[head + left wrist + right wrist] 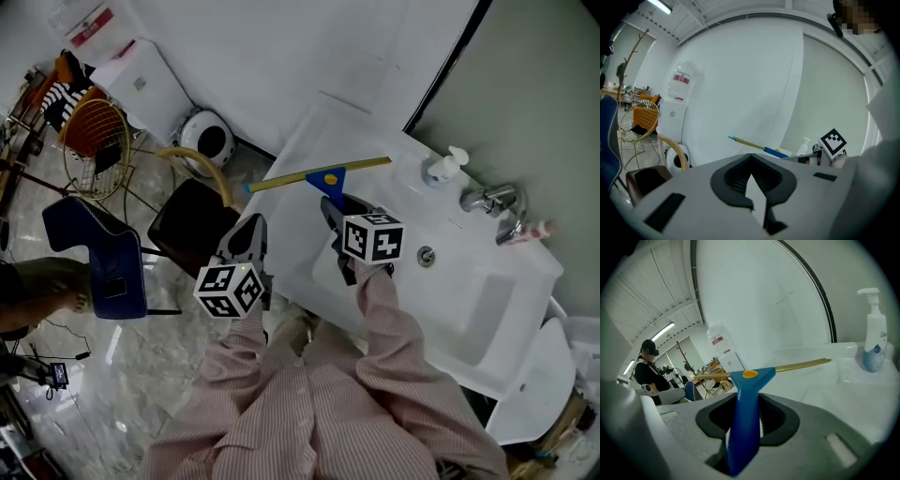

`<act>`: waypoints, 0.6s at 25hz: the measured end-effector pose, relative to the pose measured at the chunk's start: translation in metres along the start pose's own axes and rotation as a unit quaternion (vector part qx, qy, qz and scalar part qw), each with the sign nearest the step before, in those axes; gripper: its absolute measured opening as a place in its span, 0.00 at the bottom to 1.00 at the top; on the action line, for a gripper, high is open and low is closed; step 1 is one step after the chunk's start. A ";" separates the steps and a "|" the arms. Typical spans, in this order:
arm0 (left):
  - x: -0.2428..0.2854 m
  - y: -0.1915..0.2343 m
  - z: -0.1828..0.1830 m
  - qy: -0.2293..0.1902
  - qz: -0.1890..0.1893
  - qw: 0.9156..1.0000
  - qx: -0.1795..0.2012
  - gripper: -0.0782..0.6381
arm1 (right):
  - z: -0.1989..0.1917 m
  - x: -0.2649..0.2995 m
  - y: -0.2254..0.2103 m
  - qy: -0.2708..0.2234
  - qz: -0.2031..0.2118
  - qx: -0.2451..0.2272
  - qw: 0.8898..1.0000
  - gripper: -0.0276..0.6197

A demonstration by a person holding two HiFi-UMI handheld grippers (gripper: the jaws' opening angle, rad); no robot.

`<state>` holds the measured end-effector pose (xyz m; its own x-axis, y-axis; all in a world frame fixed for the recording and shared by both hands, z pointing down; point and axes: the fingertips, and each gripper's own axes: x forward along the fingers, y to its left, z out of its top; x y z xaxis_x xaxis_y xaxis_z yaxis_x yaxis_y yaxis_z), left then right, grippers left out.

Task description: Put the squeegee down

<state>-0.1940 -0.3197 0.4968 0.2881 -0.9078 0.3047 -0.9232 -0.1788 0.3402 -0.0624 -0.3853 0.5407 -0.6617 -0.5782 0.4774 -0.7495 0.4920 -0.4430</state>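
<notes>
The squeegee (323, 175) has a long yellow blade bar and a blue handle. It hangs over the back left corner of the white sink (469, 300). My right gripper (336, 211) is shut on the blue handle (745, 399), with the blade bar (797, 365) crosswise beyond the jaws. My left gripper (246, 239) hovers off the sink's left edge, its jaws together with nothing between them (751, 161). The left gripper view shows the squeegee (759, 146) ahead to the right, next to the right gripper's marker cube (833, 141).
A soap dispenser (442, 167) and a faucet (492, 199) stand at the sink's back rim. A dark chair (192, 225), a blue chair (94, 253) and a wire basket (94, 141) stand on the floor to the left. A person (649, 366) appears far left.
</notes>
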 end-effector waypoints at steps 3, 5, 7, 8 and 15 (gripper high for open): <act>0.012 0.004 -0.008 0.017 -0.006 1.000 -0.007 0.11 | -0.005 0.018 -0.007 0.020 -0.006 -0.005 1.000 0.24; 0.020 0.007 -0.014 0.030 -0.009 0.999 -0.008 0.11 | -0.010 0.028 -0.012 0.033 -0.008 -0.007 0.999 0.24; 0.029 0.010 -0.020 0.040 -0.013 0.999 -0.010 0.11 | -0.012 0.038 -0.017 0.044 -0.013 -0.011 0.999 0.24; 0.033 0.011 -0.022 0.042 -0.016 0.999 -0.014 0.11 | -0.013 0.042 -0.020 0.049 -0.015 -0.013 0.999 0.24; 0.053 0.014 -0.032 0.055 -0.025 0.998 -0.025 0.11 | -0.021 0.061 -0.025 0.074 -0.015 -0.021 0.997 0.24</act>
<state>-0.1834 -0.3585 0.5463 0.3613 -0.8511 0.3809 -0.8941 -0.2002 0.4007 -0.0845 -0.4191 0.5972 -0.6328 -0.4913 0.5985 -0.7669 0.5041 -0.3971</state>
